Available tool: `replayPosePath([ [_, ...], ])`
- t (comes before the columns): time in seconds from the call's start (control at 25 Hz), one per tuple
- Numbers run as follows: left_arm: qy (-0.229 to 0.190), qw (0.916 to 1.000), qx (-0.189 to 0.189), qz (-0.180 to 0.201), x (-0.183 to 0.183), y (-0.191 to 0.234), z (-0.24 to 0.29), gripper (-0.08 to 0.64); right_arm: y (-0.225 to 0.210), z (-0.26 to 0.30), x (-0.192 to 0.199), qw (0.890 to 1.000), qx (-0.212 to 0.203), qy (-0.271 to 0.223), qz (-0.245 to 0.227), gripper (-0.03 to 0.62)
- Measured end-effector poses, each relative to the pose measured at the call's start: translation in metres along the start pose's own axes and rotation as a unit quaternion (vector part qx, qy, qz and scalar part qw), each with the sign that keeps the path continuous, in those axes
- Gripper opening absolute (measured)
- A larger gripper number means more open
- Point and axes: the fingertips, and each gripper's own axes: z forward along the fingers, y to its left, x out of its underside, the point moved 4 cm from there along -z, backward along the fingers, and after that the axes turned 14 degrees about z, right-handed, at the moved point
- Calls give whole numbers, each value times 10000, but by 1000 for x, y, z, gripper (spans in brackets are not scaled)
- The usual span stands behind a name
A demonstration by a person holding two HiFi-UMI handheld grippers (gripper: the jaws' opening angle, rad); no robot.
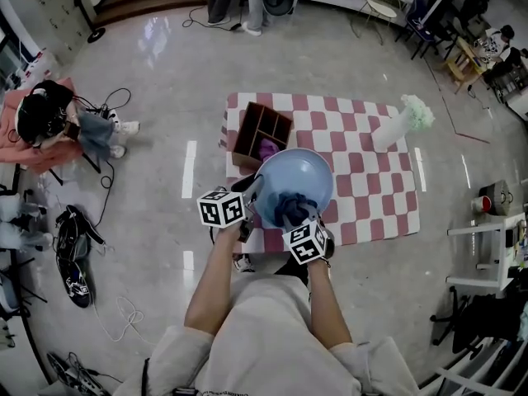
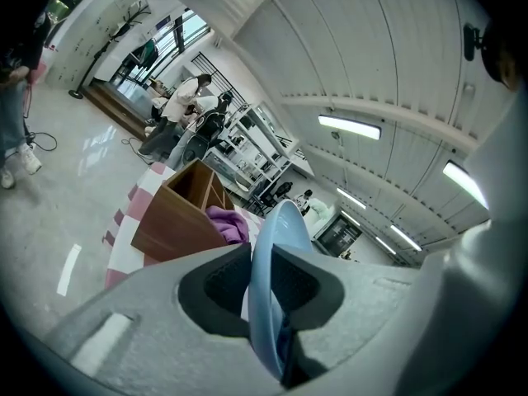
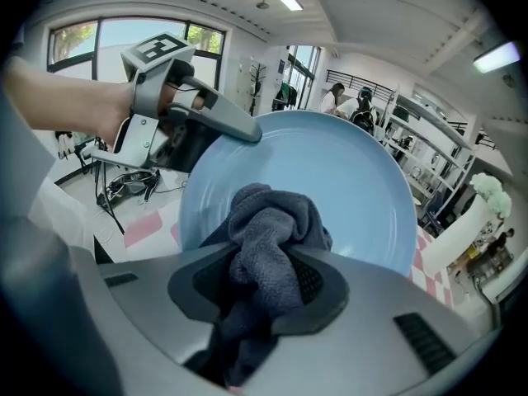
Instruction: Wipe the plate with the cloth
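While the pink-and-white checkered mat (image 1: 363,180) lies spread on the glossy floor, the pale blue plate (image 1: 297,172) is held up over its near left part. The plate's hollow face is turned towards the person, and in the left gripper view its rim runs nearly upright. Just beyond it on the mat sits a wooden divided box (image 1: 260,130) with a purple rag (image 1: 268,148) in one compartment.

Both forearms reach forward side by side. The left gripper (image 1: 252,190) has its jaws closed narrowly on the plate's left rim, one pad on each face. The right gripper (image 1: 301,219) comes in from the near side, with its jaws clamped on a bunched dark blue-grey cloth (image 3: 268,229). The cloth bulges past the jaw tips and presses against the lower part of the plate's face.
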Motion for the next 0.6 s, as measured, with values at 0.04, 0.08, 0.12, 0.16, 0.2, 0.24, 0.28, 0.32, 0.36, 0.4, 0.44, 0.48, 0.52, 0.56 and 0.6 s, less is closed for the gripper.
replayPosePath([
  [0.04,3,10000,28,-3,-1,-1,1,49,4,1,-3,10000,-47,-19,-44,124],
  [0.08,11,10000,56,-9,-1,-2,2,49,8,2,-7,9999,-95,-41,-87,124],
  [0.12,21,10000,87,-16,-1,-3,3,51,12,3,-11,9998,-140,-62,-131,124],
  [0.16,29,9999,122,-19,-1,-4,3,51,16,4,-15,9996,-178,-87,-179,124],
  [0.2,39,9999,159,-17,-1,-4,4,51,19,5,-20,9994,-210,-118,-229,124],
  [0.24,57,9998,194,-9,-2,-5,4,52,22,6,-25,9992,-238,-154,-277,126],
  [0.28,88,9997,227,6,-1,-6,4,52,24,7,-30,9990,-263,-190,-320,126],
  [0.32,129,9996,255,25,-1,-7,4,52,26,8,-35,9987,-284,-221,-357,126],
  [0.36,172,9994,280,49,0,-8,4,54,26,8,-39,9985,-293,-246,-386,126],
  [0.4,207,9993,301,72,1,-10,3,54,25,9,-43,9984,-286,-272,-401,127],
  [0.44,236,9992,322,86,2,-10,3,54,23,9,-47,9984,-257,-304,-399,127],
  [0.48,266,9990,346,89,3,-10,2,54,20,8,-51,9985,-205,-339,-389,127],
  [0.52,298,9988,370,81,4,-10,2,54,17,8,-56,9985,-142,-373,-385,127],
  [0.56,329,9987,391,70,5,-10,1,53,14,8,-60,9984,-86,-402,-393,127],
  [0.6,355,9985,406,60,5,-10,1,52,10,8,-64,9983,-45,-423,-406,127],
])
